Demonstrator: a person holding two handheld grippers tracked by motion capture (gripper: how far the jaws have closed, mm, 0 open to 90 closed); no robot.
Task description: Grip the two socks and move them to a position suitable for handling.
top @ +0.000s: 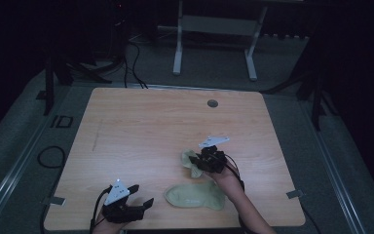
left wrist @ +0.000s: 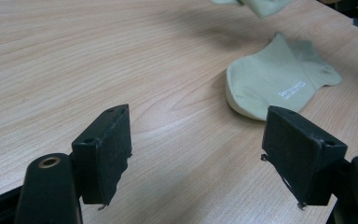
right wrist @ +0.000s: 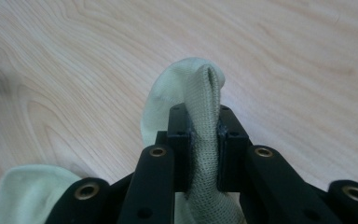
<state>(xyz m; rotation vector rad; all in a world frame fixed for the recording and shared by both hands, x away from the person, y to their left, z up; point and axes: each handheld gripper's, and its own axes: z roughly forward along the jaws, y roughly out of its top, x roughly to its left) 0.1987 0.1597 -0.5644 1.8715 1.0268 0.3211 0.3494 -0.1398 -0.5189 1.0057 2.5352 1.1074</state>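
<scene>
- The right gripper (top: pixel 205 158) is clamped on a pale green sock (right wrist: pixel 205 140); in the right gripper view a fold of its knit fabric stands pinched between the two black jaws, with the loose part bulging past the tips above the wooden table (top: pixel 141 126)
- In the high view this held sock (top: pixel 191 160) bunches at the gripper's left, right of the table's middle
- A second pale green sock (top: pixel 195 196) lies flat near the table's front edge, just below the right hand; in the left gripper view it (left wrist: pixel 279 86) shows small white lettering
- The left gripper (top: pixel 137 201) sits at the front left corner; its jaws are spread wide with nothing between them, the flat sock well apart to its right
</scene>
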